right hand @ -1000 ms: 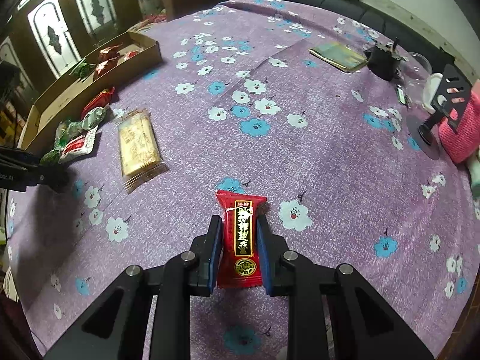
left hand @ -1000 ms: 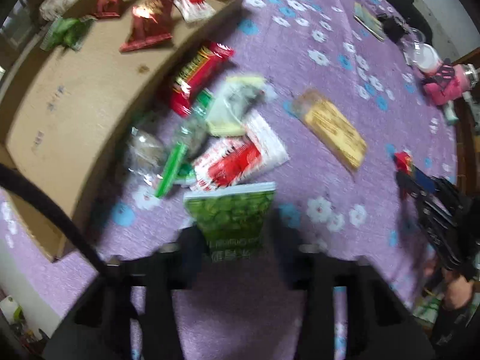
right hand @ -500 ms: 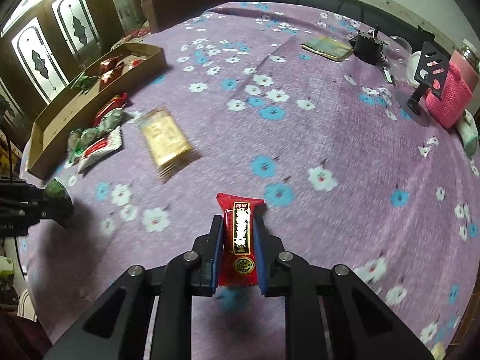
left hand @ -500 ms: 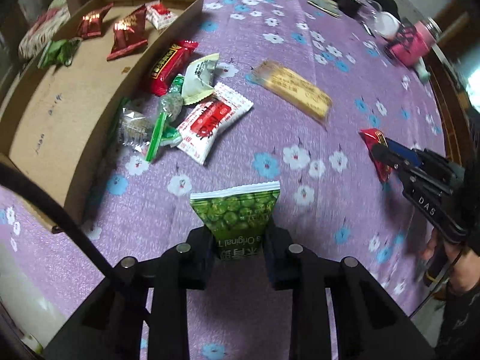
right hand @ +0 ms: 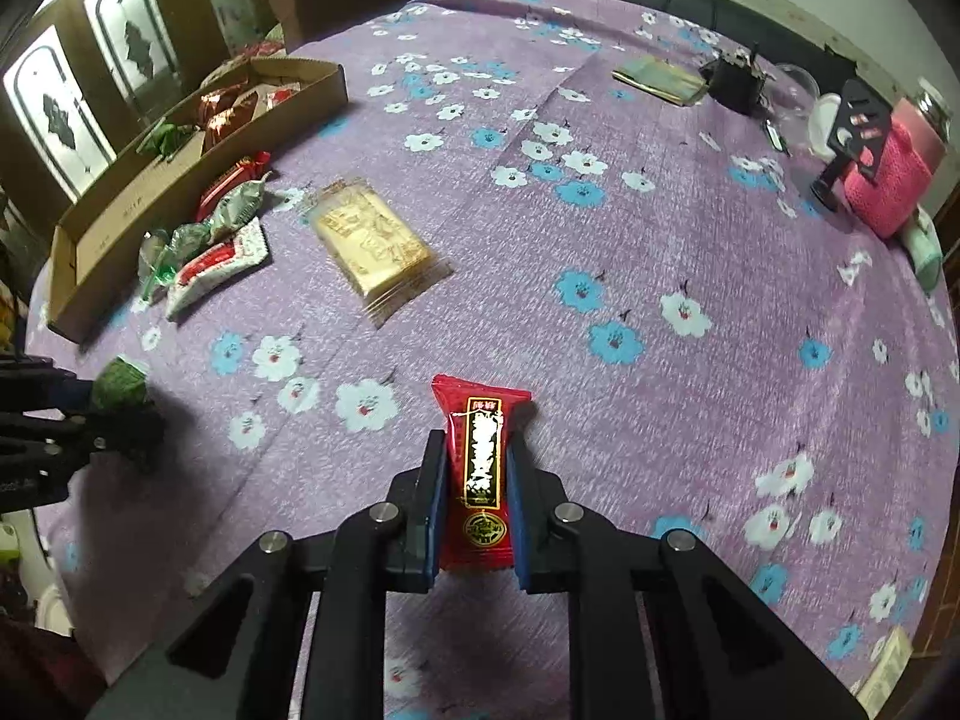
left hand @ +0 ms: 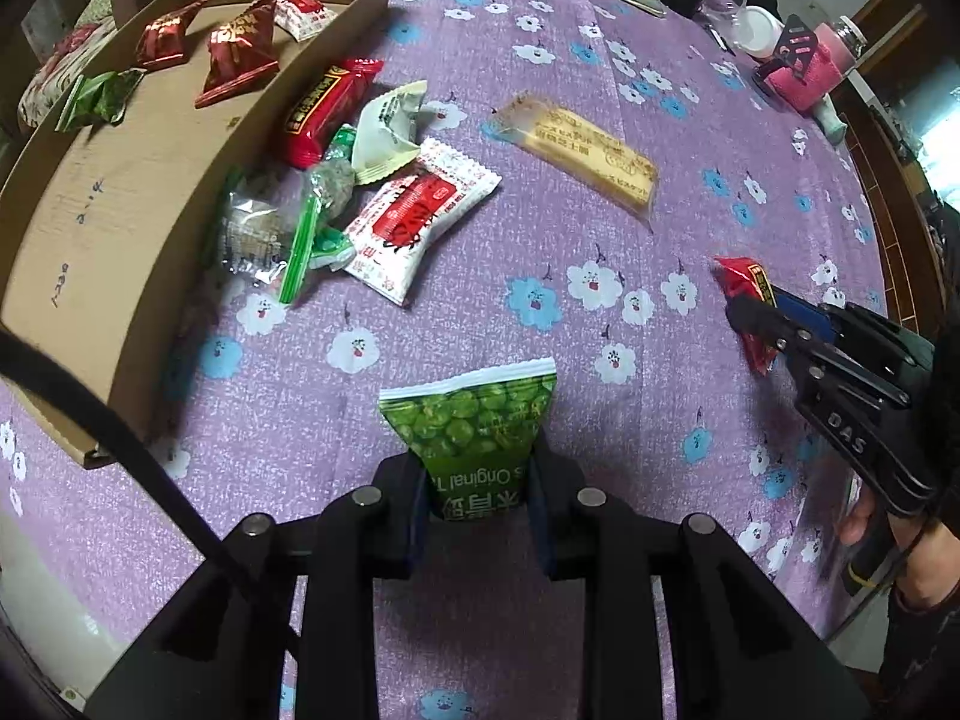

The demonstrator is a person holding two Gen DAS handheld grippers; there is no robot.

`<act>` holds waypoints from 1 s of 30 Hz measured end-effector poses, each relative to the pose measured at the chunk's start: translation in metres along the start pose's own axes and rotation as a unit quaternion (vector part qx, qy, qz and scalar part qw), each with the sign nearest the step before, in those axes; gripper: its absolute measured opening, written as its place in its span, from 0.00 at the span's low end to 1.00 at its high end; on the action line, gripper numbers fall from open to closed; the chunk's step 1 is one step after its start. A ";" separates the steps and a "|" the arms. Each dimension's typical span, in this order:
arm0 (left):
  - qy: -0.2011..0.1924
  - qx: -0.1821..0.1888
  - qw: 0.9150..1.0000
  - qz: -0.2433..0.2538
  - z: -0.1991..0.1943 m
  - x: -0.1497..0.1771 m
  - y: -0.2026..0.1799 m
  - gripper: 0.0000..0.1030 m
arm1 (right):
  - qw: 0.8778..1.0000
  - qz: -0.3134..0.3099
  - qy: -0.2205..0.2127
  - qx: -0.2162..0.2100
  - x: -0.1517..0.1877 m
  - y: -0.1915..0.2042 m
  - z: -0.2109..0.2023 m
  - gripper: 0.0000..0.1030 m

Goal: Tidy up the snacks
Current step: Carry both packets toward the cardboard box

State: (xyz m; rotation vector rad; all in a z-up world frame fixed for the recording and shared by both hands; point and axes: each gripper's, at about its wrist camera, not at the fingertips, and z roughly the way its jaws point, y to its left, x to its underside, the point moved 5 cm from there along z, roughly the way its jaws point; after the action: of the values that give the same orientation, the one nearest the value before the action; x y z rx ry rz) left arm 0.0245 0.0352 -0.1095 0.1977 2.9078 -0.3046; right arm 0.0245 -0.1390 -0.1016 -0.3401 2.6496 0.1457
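The left gripper (left hand: 477, 498) has its jaws drawn in against the lower part of a green pea packet (left hand: 474, 426), one pad on each side edge, so the packet is clamped and stands upright out of the fingers above the purple flowered tablecloth (left hand: 690, 192). The right gripper (right hand: 477, 498) is closed to a narrow gap on a red snack bar (right hand: 480, 468); the blue-faced pads press on both long edges and the top of the wrapper projects beyond the fingertips. In the left wrist view the right gripper (left hand: 753, 315) appears at the right edge with the same red bar (left hand: 744, 288) in its tips, and a hand (left hand: 912, 558) grips its handle below. In the right wrist view the left gripper (right hand: 111, 405) shows at the left edge with the green packet (right hand: 120, 384). Beyond the jaws, a loose cluster of snacks lies on the cloth just beside the long wall of a shallow cardboard box (left hand: 150, 276): a white-and-red packet (left hand: 414, 222), a pale green sachet (left hand: 387, 132), a clear green-striped packet (left hand: 270, 228) and a red bar (left hand: 324, 111) touching the wall. A yellow biscuit pack (left hand: 585, 156) lies apart from them. Inside the box rest two dark red pouches (left hand: 237, 51), a small white-and-red packet (left hand: 303, 12) and a green packet (left hand: 102, 99).
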 end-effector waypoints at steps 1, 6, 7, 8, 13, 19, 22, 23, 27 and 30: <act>0.000 0.005 1.000 0.004 -0.001 0.000 -0.001 0.28 | 1.000 0.003 -0.006 0.003 0.001 0.001 -0.004 0.16; -0.012 0.010 1.000 0.011 -0.006 0.001 -0.003 0.28 | 1.000 0.020 -0.017 -0.008 0.005 0.006 -0.022 0.16; -0.015 0.009 1.000 0.014 -0.007 0.000 -0.003 0.28 | 0.999 0.025 -0.020 -0.012 0.006 0.008 -0.024 0.16; -0.017 0.008 1.000 0.015 -0.008 0.001 -0.002 0.28 | 0.999 0.027 -0.022 -0.015 0.007 0.010 -0.026 0.15; -0.033 0.008 0.999 0.024 -0.018 0.002 0.000 0.28 | 0.999 0.039 -0.020 -0.032 0.012 0.023 -0.028 0.15; -0.046 0.008 0.998 0.030 -0.028 0.003 0.004 0.28 | 0.998 0.042 -0.013 -0.047 0.011 0.040 -0.023 0.16; -0.056 0.007 0.998 0.034 -0.035 0.003 0.007 0.28 | 0.998 0.040 -0.012 -0.054 0.007 0.049 -0.022 0.16; -0.058 0.006 0.998 0.035 -0.036 0.003 0.008 0.28 | 0.998 0.039 -0.013 -0.056 0.005 0.053 -0.021 0.16; -0.064 0.006 0.997 0.037 -0.043 0.002 0.015 0.28 | 0.997 0.032 -0.012 -0.068 -0.003 0.068 -0.020 0.16; -0.065 0.009 0.997 0.034 -0.047 0.001 0.021 0.28 | 0.996 0.024 -0.013 -0.079 -0.010 0.080 -0.020 0.15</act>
State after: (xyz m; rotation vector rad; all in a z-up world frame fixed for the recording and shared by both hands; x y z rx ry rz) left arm 0.0171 0.0655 -0.0691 0.2694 2.7639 -0.3194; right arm 0.0036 -0.0624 -0.0755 -0.3240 2.6276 0.3752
